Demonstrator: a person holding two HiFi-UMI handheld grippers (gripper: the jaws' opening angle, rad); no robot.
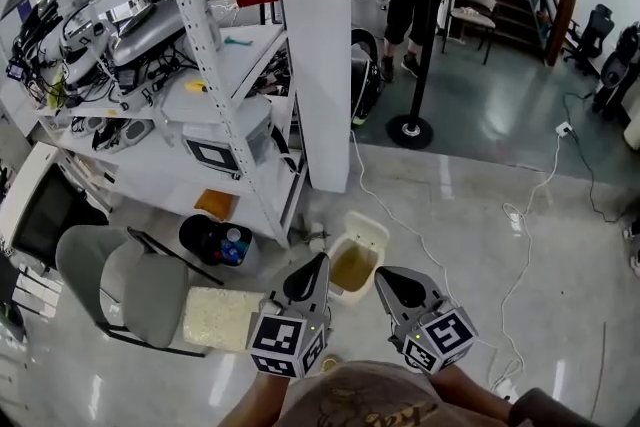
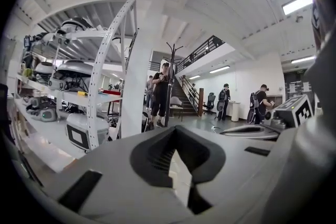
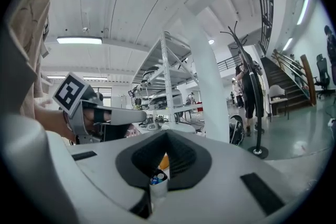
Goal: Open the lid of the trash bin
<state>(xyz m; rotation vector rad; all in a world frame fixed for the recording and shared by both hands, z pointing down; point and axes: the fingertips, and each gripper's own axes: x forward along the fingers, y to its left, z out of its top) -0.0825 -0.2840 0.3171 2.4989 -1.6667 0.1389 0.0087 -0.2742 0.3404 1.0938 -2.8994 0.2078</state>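
In the head view a small cream trash bin stands on the floor by the foot of a white pillar. Its top shows a yellow-brown inside, and a cream lid piece sits at its far edge. My left gripper hangs shut just left of the bin. Held shut just right of the bin is my right gripper. Neither touches it. The left gripper view shows its jaws together with nothing held. In the right gripper view the jaws are also together and empty, and the bin is hidden in both.
A black round bin with bottles stands left of the cream bin, under a white shelf rack. A grey chair and a pale mat lie at lower left. White cables cross the floor; a pole stand and people stand behind.
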